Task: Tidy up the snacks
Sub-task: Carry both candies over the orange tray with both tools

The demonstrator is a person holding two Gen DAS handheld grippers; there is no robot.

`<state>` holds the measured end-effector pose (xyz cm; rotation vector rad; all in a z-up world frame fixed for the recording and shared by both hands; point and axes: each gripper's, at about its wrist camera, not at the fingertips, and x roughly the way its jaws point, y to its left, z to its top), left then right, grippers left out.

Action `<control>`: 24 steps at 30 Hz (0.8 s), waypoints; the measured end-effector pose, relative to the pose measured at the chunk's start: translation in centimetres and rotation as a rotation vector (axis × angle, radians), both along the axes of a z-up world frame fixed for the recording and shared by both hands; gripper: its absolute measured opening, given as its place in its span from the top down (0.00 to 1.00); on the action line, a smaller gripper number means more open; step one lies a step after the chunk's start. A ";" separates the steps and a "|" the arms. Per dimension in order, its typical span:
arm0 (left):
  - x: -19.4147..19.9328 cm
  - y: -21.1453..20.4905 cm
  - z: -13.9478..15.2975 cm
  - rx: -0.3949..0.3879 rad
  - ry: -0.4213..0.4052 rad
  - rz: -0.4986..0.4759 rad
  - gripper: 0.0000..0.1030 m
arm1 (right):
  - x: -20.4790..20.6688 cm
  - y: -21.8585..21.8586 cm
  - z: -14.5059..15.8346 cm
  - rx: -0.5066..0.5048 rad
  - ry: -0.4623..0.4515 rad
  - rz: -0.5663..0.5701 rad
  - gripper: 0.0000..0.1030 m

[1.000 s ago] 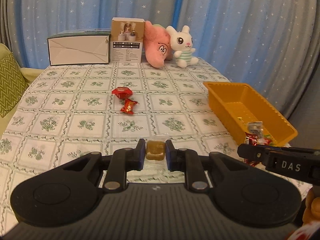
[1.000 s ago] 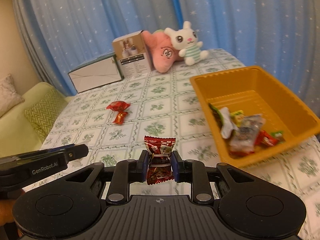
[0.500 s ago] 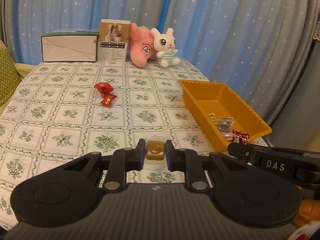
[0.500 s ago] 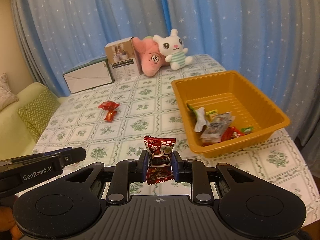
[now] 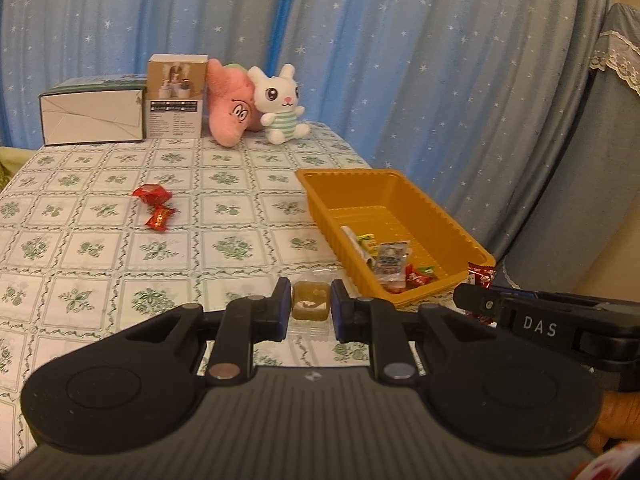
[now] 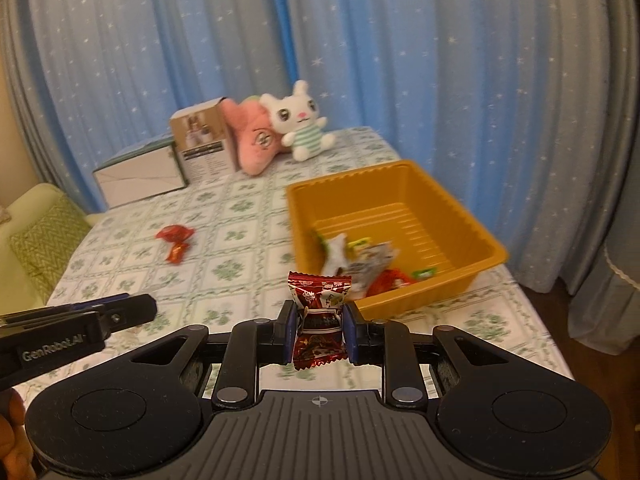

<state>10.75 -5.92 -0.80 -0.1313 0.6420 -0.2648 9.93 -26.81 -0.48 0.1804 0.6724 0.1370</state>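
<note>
My left gripper [image 5: 310, 310] is shut on a brown candy in a clear wrapper [image 5: 311, 305], held above the tablecloth just left of the orange tray [image 5: 362, 178]. My right gripper [image 6: 319, 332] is shut on a dark red wrapped candy [image 6: 320, 322], near the tray's [image 6: 400, 172] front corner. Several wrapped snacks [image 6: 360, 260] lie in the tray's near end. Two red candies [image 5: 156, 204] remain on the cloth at the left, also seen in the right wrist view as red candies [image 6: 176, 240]. The right gripper's body [image 5: 540, 320] shows at the right of the left wrist view.
Two boxes [image 5: 92, 114] and two plush toys [image 5: 280, 106] stand along the table's far edge in front of a blue starry curtain [image 5: 360, 40]. A green cushion [image 6: 44, 240] sits on a sofa left of the table. The table's right edge runs just past the tray.
Both grippers have risen and pulled back with their candies still held. The tray and the table now appear farther away and more of the tray's inside shows.
</note>
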 end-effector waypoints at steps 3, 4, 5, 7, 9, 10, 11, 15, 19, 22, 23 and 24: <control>0.5 -0.9 0.2 -0.002 -0.002 -0.020 0.82 | 0.0 -1.4 0.2 -0.001 -0.001 -0.031 0.76; 0.5 -1.2 0.3 -0.002 -0.003 -0.026 0.82 | 0.0 -1.8 0.2 0.000 -0.003 -0.039 0.76; 0.7 -1.6 0.3 -0.002 -0.004 -0.033 0.82 | 0.1 -2.2 0.3 -0.001 -0.005 -0.046 0.76; 0.9 -2.3 0.6 0.000 -0.008 -0.045 0.82 | 0.1 -3.0 0.6 -0.005 -0.010 -0.058 0.76; 1.1 -2.9 0.7 0.000 -0.009 -0.056 0.82 | 0.1 -3.7 0.8 -0.005 -0.016 -0.070 0.76; 1.2 -3.2 0.8 0.001 -0.010 -0.061 0.82 | 0.1 -4.1 0.9 -0.006 -0.017 -0.075 0.76; 1.3 -3.4 0.8 0.001 -0.011 -0.066 0.82 | 0.2 -4.4 0.9 -0.007 -0.018 -0.080 0.76; 1.8 -4.3 1.1 -0.001 -0.014 -0.082 0.82 | 0.3 -5.2 1.1 -0.008 -0.019 -0.092 0.76; 2.4 -5.1 1.4 -0.002 -0.014 -0.096 0.82 | 0.7 -5.9 1.2 -0.014 -0.022 -0.096 0.76; 3.1 -5.6 1.5 0.001 -0.015 -0.107 0.82 | 1.3 -6.6 1.3 -0.009 -0.024 -0.103 0.76; 3.4 -5.8 1.5 0.000 -0.016 -0.110 0.82 | 1.5 -6.8 1.3 -0.010 -0.025 -0.104 0.76; 3.7 -6.1 1.5 0.001 -0.015 -0.114 0.82 | 1.8 -6.9 1.3 -0.012 -0.024 -0.103 0.76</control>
